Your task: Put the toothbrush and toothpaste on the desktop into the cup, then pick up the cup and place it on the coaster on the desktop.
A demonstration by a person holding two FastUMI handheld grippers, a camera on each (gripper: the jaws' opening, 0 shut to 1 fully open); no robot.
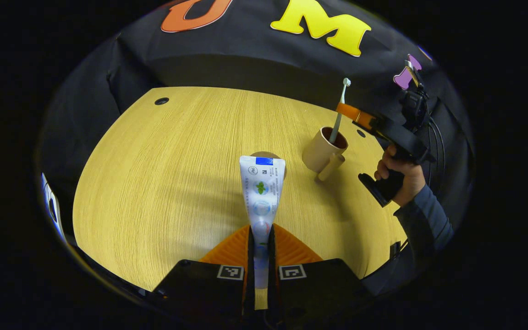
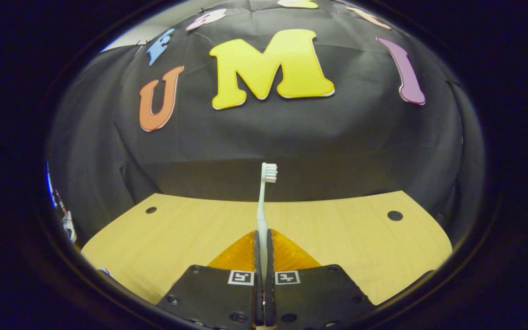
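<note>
left gripper (image 1: 260,240) fingers pinching flat toothpaste (image 1: 261,192) tube above grained wooden tabletop (image 1: 163,183). right gripper (image 2: 262,250) fingers pressed on slim toothbrush (image 2: 264,201) handle, lower end inside round beige cup (image 1: 322,149), bristles up.

I am seeing print on the toothpaste tube (image 1: 262,192), a small round logo and lines of lettering, but it is showing too small for me to make out. I am reading no number or brand anywhere else on the desktop (image 1: 163,183).
</note>
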